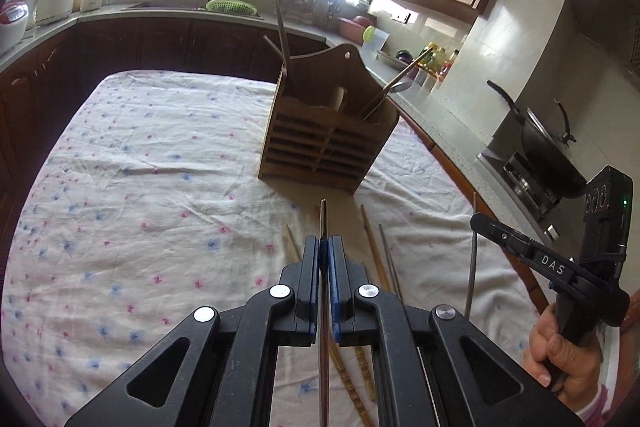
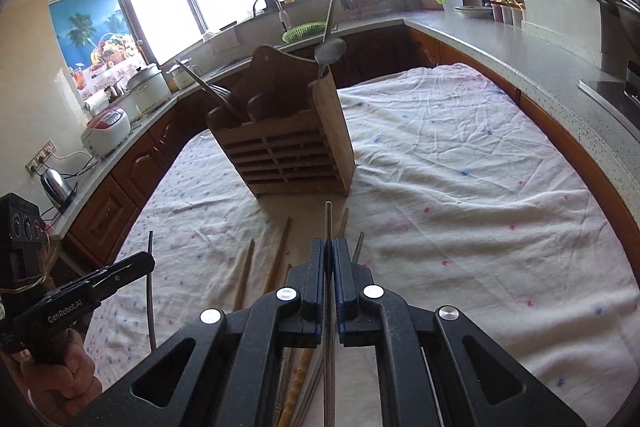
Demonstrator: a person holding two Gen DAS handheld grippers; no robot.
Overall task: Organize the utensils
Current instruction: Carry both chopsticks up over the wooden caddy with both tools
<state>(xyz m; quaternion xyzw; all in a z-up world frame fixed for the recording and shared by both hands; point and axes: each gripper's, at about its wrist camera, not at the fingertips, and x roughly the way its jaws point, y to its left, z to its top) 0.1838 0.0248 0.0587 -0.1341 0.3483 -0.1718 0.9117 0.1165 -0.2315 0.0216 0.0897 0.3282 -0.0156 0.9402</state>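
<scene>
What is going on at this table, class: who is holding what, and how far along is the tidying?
A person holds two grippers. The left gripper is shut on one metal chopstick, the right gripper on another, both lifted off the cloth. The wooden utensil holder ahead already holds a spoon and some chopsticks. Several loose chopsticks remain on the floral tablecloth.

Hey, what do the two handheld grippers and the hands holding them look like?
Both grippers are black plastic linkages with silver round pivot pins and blue pads inside the fingers. The left gripper reads "GenRobot.AI" in white on its side. The right gripper reads "DAS" in white and carries a black box with a green light. The right hand shows a pink and white striped cuff. String is wound around the left handle.
</scene>
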